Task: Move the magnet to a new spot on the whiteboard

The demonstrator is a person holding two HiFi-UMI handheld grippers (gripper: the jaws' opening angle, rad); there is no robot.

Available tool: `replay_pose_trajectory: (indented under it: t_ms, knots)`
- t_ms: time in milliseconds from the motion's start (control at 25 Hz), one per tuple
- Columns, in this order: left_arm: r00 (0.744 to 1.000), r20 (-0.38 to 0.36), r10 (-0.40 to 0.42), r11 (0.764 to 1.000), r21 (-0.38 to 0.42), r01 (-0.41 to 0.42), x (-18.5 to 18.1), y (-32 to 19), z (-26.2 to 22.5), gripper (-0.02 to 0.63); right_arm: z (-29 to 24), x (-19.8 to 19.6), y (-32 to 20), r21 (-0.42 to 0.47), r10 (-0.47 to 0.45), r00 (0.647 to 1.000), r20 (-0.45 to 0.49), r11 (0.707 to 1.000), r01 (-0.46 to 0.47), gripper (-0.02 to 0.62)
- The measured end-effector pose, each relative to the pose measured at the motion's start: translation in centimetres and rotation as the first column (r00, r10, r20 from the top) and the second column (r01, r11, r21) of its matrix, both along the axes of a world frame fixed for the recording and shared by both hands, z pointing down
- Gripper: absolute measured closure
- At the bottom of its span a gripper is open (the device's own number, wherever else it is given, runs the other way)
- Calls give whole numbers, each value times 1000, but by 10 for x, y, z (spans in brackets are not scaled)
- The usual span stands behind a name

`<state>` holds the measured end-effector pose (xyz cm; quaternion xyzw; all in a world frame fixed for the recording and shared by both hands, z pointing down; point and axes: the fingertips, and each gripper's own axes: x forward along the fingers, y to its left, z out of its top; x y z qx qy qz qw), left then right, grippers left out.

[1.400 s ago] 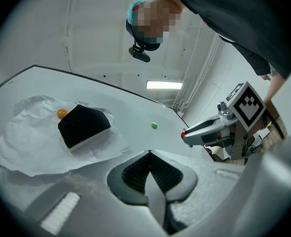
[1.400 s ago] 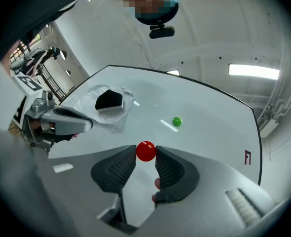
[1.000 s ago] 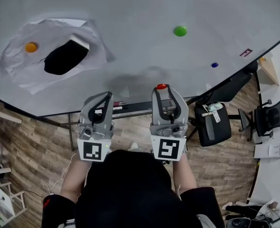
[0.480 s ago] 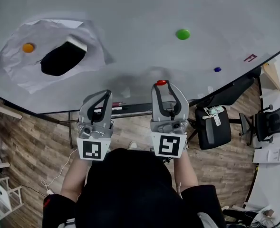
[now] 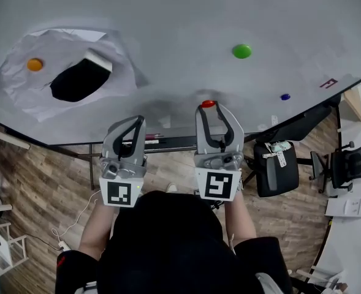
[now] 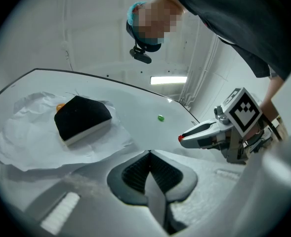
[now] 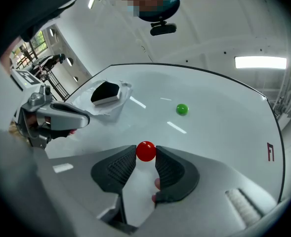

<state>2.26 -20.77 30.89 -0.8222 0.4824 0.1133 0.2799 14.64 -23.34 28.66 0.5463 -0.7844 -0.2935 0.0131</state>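
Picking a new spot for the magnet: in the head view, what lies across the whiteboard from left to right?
orange magnet → black eraser → red magnet → green magnet → blue magnet → red mark

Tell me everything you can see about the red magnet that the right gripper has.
The red magnet is a small, round, glossy button, plastic by the look, with no marking. It is pinched between the jaw tips of the right gripper, one dark ribbed pad touching each side. It sits low on the whiteboard, near the bottom edge, and in the head view it is below and left of the green magnet. Whether its back rests on the board or is just off it cannot be told.
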Motion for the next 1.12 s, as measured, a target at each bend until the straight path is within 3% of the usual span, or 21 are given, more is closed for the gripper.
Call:
replay_pose_trajectory:
  t_ms: [1120]
  knots:
    - [1000, 3, -22, 1000, -23, 22, -13, -24, 9, 604, 9, -4, -33, -34, 18, 1000, 2, 999, -17, 469]
